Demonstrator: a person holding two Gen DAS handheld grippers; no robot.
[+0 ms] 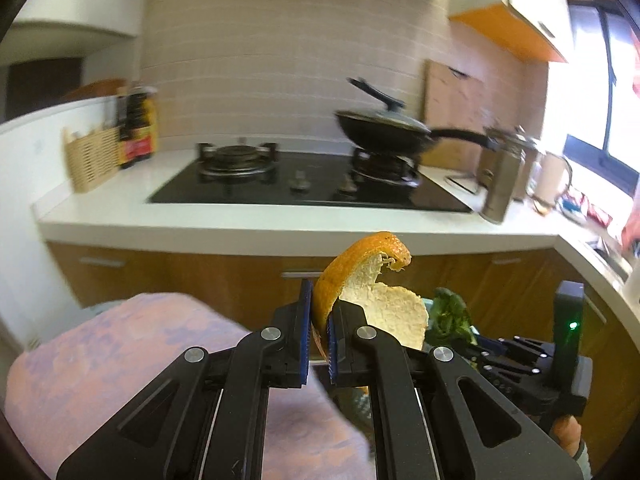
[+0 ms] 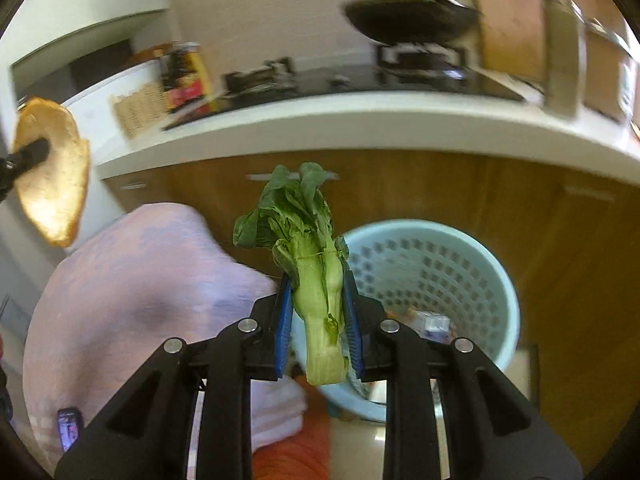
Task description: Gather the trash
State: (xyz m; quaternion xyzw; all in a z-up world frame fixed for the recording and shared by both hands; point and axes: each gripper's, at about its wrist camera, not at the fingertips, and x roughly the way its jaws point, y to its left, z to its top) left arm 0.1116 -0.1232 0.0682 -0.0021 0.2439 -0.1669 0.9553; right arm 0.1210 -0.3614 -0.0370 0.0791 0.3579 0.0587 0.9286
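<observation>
My left gripper (image 1: 319, 320) is shut on a curled orange peel (image 1: 372, 280), held in the air below the counter edge. The peel also shows at the far left of the right wrist view (image 2: 52, 176). My right gripper (image 2: 316, 312) is shut on a bok choy stalk (image 2: 316, 280), leaves up, held just left of and above a light blue perforated trash basket (image 2: 492, 264). Some trash lies in the basket's bottom. The bok choy's leaves (image 1: 450, 314) and the right gripper body (image 1: 520, 360) show at the right of the left wrist view.
A pink cloth-covered bundle (image 2: 140, 280) sits left of the basket. Behind are wooden cabinets (image 1: 200, 276), a white counter (image 1: 260, 228) with a gas stove (image 1: 304, 184), a black wok (image 1: 384, 130), a wicker basket (image 1: 92, 160) and bottles (image 1: 138, 126).
</observation>
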